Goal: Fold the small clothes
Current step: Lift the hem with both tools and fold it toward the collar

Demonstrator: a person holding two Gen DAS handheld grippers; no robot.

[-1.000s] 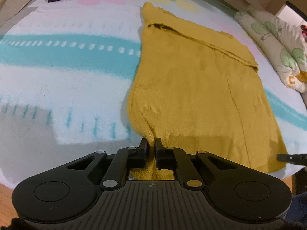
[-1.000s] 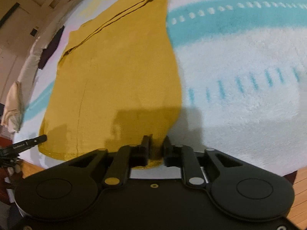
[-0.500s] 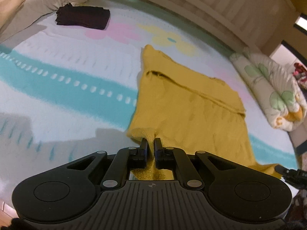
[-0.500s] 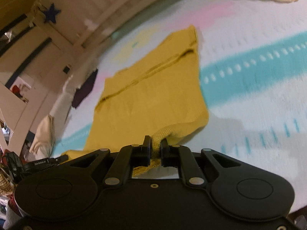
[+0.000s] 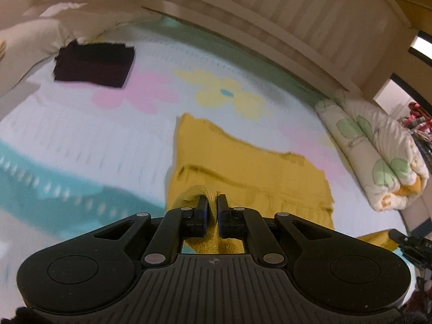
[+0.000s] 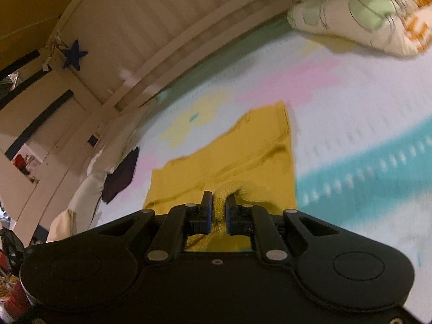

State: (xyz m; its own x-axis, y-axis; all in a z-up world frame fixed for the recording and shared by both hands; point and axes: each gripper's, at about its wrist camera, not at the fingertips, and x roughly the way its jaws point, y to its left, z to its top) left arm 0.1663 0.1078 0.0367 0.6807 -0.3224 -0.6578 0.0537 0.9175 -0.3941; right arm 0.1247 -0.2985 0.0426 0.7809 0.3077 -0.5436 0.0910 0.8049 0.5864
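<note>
While lifted off the flowered bed blanket (image 5: 81, 140), mustard-yellow knit garment (image 5: 243, 167) is pinched by left tongs (image 5: 212, 210) and right tongs (image 6: 218, 210)

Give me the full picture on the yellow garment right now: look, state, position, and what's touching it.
The yellow garment is a mustard knit, ribbed along its far edge. It lies on the flower-print blanket, its far part flat with a fold line across it. The near edge is lifted and bunched: the left gripper is shut on one near corner, the right gripper on the other. Nothing else touches it; the dark folded clothes lie apart.
</note>
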